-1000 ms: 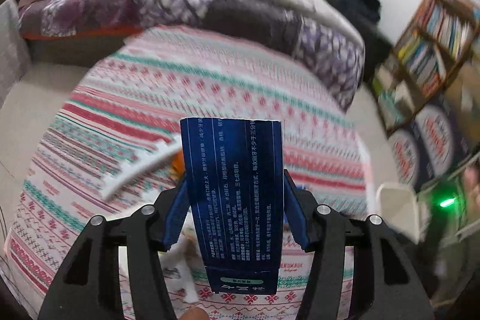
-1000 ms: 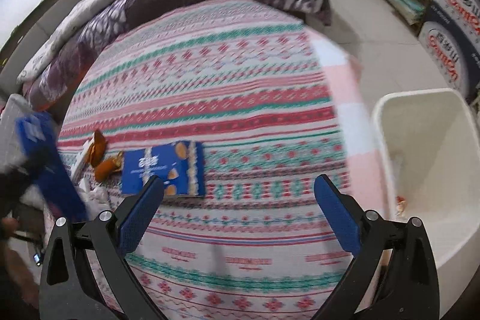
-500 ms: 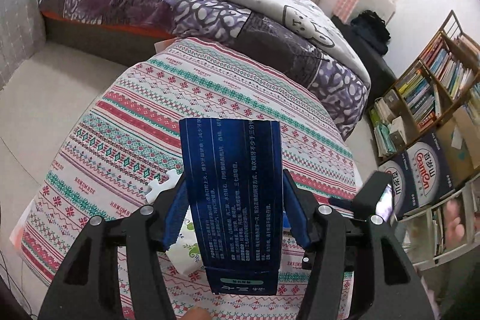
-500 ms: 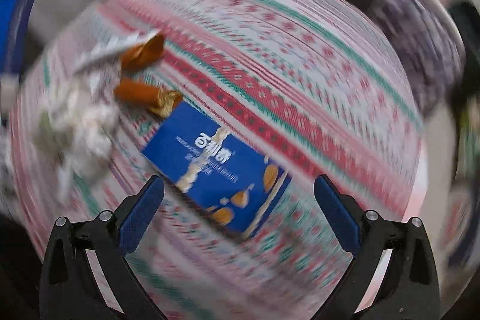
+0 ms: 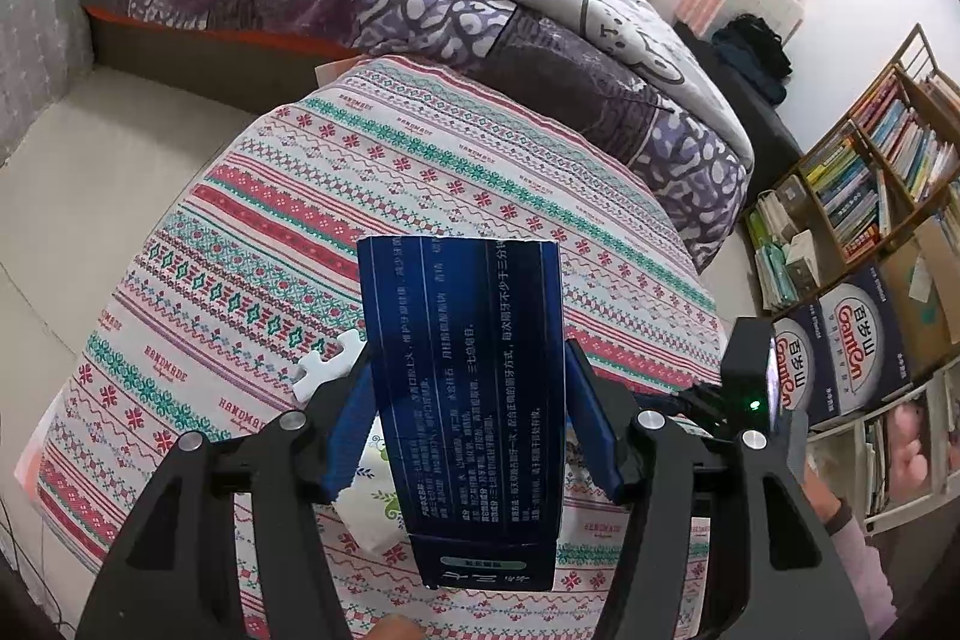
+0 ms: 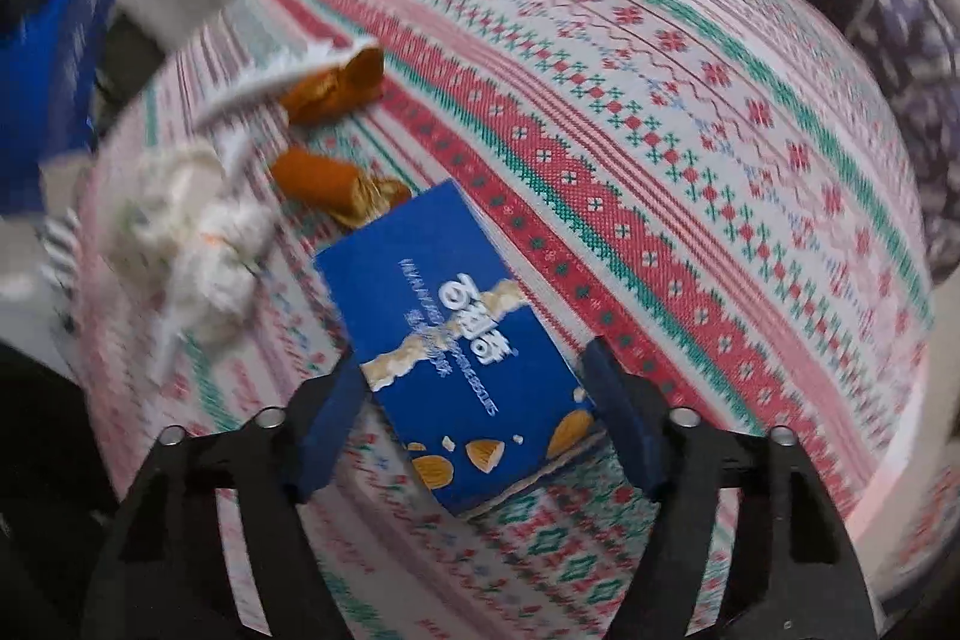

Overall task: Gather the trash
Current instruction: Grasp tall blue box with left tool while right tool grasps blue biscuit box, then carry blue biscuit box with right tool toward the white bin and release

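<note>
Left gripper (image 5: 468, 424): clamping a dark blue carton (image 5: 465, 400) between both blue pads, carton pointing toward 12 o'clock.
Right gripper (image 6: 477, 415): jaws straddling a blue biscuit box (image 6: 462, 334); contact unclear.

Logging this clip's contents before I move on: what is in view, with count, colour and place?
Dark blue carton: one, clamped upright in left gripper.
Blue biscuit box: one, flat on tablecloth, between right gripper's fingers.
Wrappers: two, orange-gold, beyond the box.
Crumpled tissue: one clump, white, left of the box.
Tablecloth: one, red-green patterned.
Bookshelf: one, wooden, far right.
Left gripper: black, blue pads.
Right gripper: black, blue pads, contact unclear.
</note>
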